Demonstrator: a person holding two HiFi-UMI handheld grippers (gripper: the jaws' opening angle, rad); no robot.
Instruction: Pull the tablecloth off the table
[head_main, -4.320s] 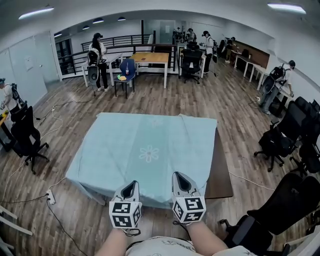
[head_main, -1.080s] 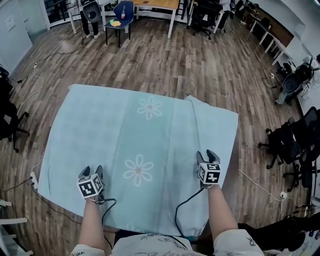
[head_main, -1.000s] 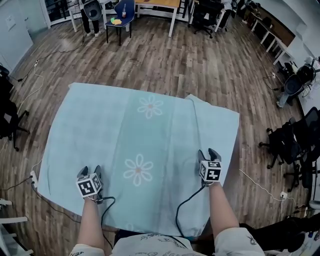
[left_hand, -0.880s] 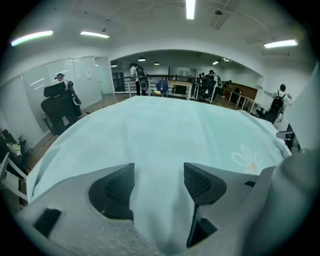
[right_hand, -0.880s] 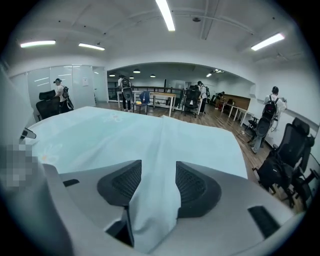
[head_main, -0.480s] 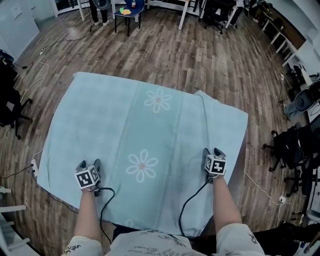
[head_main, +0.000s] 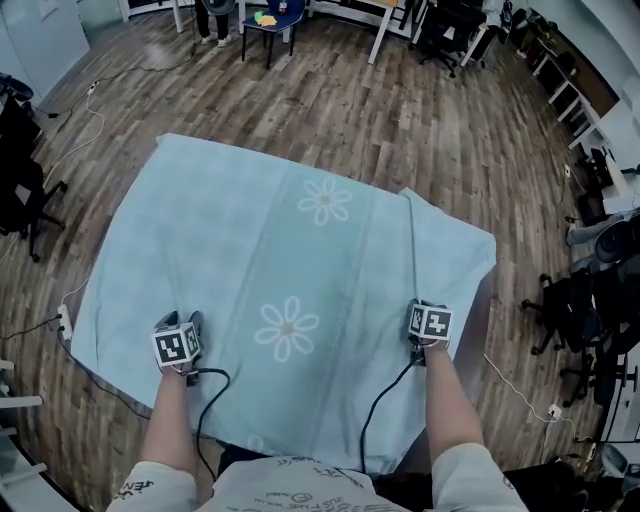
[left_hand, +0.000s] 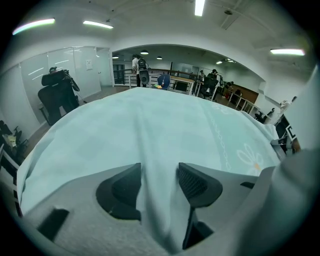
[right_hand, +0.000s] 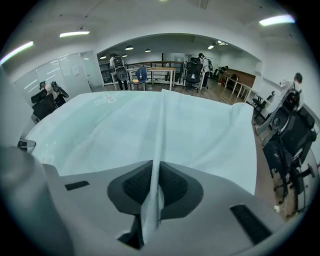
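A light blue tablecloth (head_main: 290, 250) with white flower prints covers the table. My left gripper (head_main: 186, 323) rests on the cloth near its front left corner. In the left gripper view a raised fold of cloth (left_hand: 150, 145) stands between the jaws of the left gripper (left_hand: 159, 172), which are closing with a wide gap still between them. My right gripper (head_main: 425, 306) sits on the cloth near the front right. Its jaws are closing too, and the right gripper (right_hand: 156, 170) pinches a thin ridge of cloth (right_hand: 159, 130) between its pads.
A strip of bare brown table (head_main: 480, 318) shows at the right edge. Black office chairs (head_main: 575, 300) stand to the right and another chair (head_main: 20, 190) to the left. A cable (head_main: 60, 320) lies on the wooden floor. A blue chair (head_main: 272, 18) stands far back.
Both grippers have spread apart from the near edge out to the front corners and settled on the cloth. Over the last second they stay put while the view shifts a little.
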